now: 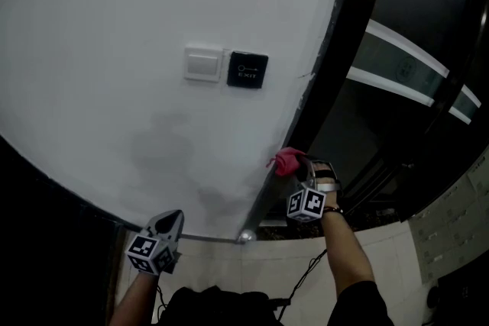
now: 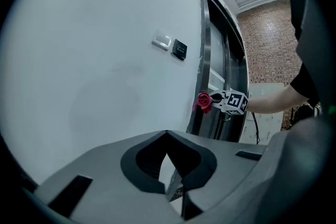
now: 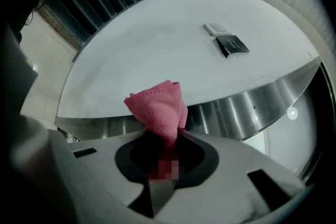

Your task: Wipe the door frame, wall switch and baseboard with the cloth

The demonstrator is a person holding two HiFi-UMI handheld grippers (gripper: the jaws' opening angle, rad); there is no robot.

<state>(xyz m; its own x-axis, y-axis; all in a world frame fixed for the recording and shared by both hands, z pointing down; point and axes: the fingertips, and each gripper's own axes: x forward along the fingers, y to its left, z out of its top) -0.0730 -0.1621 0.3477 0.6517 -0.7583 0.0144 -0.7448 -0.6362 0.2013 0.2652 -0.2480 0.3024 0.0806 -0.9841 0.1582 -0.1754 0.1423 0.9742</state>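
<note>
Cloth (image 3: 157, 110), pink and bunched, sits clamped between the jaws of our right gripper (image 1: 300, 167), which holds it at the edge of the metal door frame (image 1: 307, 95) on the right of the white wall (image 1: 114, 27). Our left gripper (image 1: 169, 220) hangs nearer and to the left, jaws together on nothing. The wall switch (image 1: 203, 63) and black EXIT button (image 1: 247, 69) sit side by side farther up.
</note>
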